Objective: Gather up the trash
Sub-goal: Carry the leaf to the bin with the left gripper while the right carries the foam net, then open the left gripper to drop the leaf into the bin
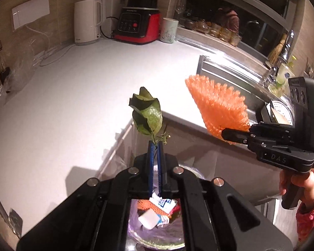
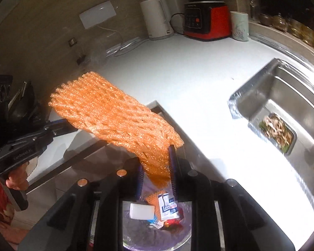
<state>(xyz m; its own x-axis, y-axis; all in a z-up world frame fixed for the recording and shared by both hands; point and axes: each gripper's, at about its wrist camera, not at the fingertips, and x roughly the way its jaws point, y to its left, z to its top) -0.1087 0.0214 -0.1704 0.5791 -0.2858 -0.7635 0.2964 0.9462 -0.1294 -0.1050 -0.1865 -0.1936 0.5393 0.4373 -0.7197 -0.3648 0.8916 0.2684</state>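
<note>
1. I see the white countertop [image 1: 73,108] beneath both tools, its edge just behind them.
2. My right gripper [image 2: 157,167] pinches the orange foam net [image 2: 115,117] above the trash bin [image 2: 157,236].
3. My left gripper [image 1: 155,144] is clamped on the green leaves [image 1: 147,113], over the bin too.
</note>
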